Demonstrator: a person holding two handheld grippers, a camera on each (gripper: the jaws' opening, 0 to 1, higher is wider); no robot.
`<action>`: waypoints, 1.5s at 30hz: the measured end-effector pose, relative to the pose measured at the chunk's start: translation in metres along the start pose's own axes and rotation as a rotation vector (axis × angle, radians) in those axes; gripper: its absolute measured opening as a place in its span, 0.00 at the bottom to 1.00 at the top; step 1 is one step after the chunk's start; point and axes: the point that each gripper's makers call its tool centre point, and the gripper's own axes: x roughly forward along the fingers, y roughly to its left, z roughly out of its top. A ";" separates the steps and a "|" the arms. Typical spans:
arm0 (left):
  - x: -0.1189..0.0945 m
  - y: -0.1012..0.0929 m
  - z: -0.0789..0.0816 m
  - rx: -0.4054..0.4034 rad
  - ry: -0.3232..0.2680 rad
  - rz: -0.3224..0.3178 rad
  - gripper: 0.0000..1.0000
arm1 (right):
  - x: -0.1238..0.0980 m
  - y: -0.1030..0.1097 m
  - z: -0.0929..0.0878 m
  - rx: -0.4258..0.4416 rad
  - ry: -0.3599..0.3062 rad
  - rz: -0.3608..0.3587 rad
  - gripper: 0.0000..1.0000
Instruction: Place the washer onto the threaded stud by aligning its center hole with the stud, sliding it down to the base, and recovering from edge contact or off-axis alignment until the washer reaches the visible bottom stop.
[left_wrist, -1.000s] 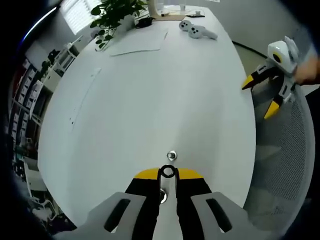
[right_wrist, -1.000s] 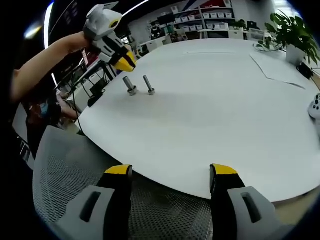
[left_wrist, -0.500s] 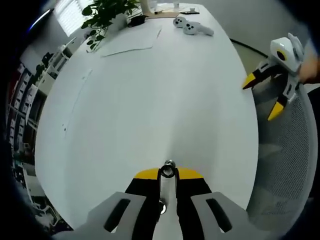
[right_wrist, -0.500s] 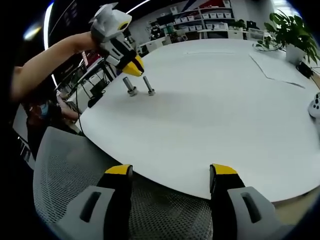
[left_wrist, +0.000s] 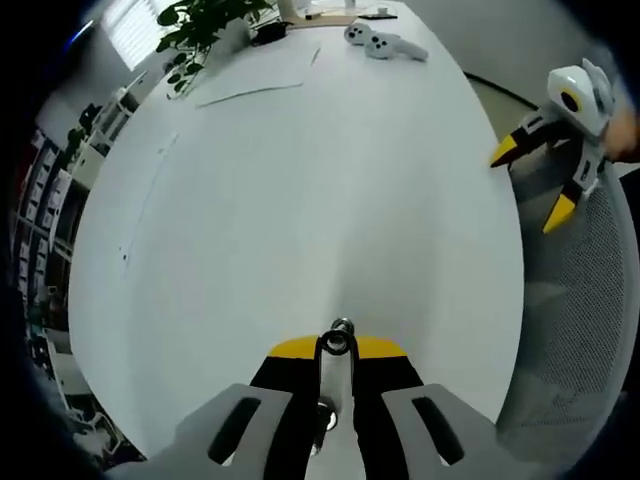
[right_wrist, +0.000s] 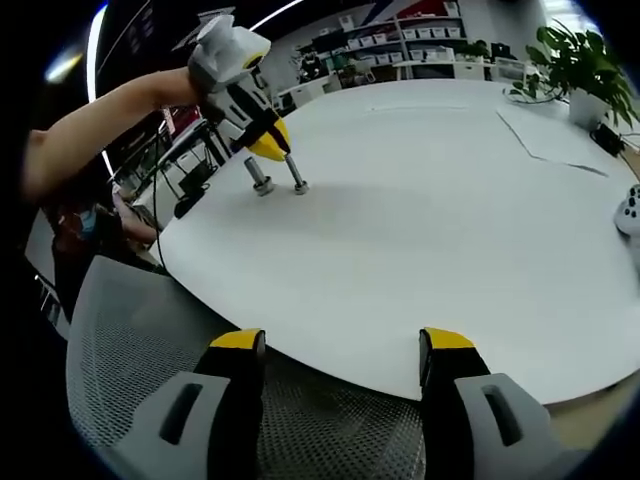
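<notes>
- Pinching the washer (left_wrist: 336, 344) between its yellow-tipped jaws, the left gripper (left_wrist: 336, 348) holds the ring flat at its very tips, the centre hole facing up in the left gripper view.
- Just beyond the washer in that view, the top of a threaded stud (left_wrist: 343, 325) shows, touching or nearly touching the ring's far edge; whether the stud has entered the hole I cannot tell.
- A second stud (left_wrist: 322, 408) shows lower down in the slit between the two jaws.
- Both studs stand upright near the edge of the white table (left_wrist: 300, 200).
- In the right gripper view the same gripper (right_wrist: 270, 147) is tilted down over the two studs, its yellow tip right at the top of the right-hand stud (right_wrist: 297, 172), while the left-hand stud (right_wrist: 261, 175) stands just beside it.
- A person's bare forearm (right_wrist: 100, 120) reaches in from the left of that view to hold this gripper.
- The right gripper (right_wrist: 340, 345) has its jaws spread wide with nothing between them, hanging over the mesh back of an office chair (right_wrist: 140, 340) at the table's (right_wrist: 450, 220) near edge, well apart from the studs.
- It appears too in the left gripper view (left_wrist: 535, 180), jaws apart, off the table's side above the chair (left_wrist: 570, 330).
- At the far end of the table lie two white game controllers (left_wrist: 375, 40), sheets of paper (left_wrist: 255, 80) and a potted plant (left_wrist: 200, 25).
</notes>
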 end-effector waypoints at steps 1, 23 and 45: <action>0.001 0.000 0.000 -0.002 0.002 -0.003 0.08 | 0.000 0.000 0.000 0.000 0.000 0.000 0.65; 0.040 -0.006 -0.009 0.047 0.061 -0.034 0.09 | 0.000 -0.001 0.001 0.006 -0.008 -0.007 0.65; 0.015 -0.006 -0.008 0.051 -0.020 0.033 0.26 | -0.002 -0.007 0.004 0.030 -0.035 -0.045 0.65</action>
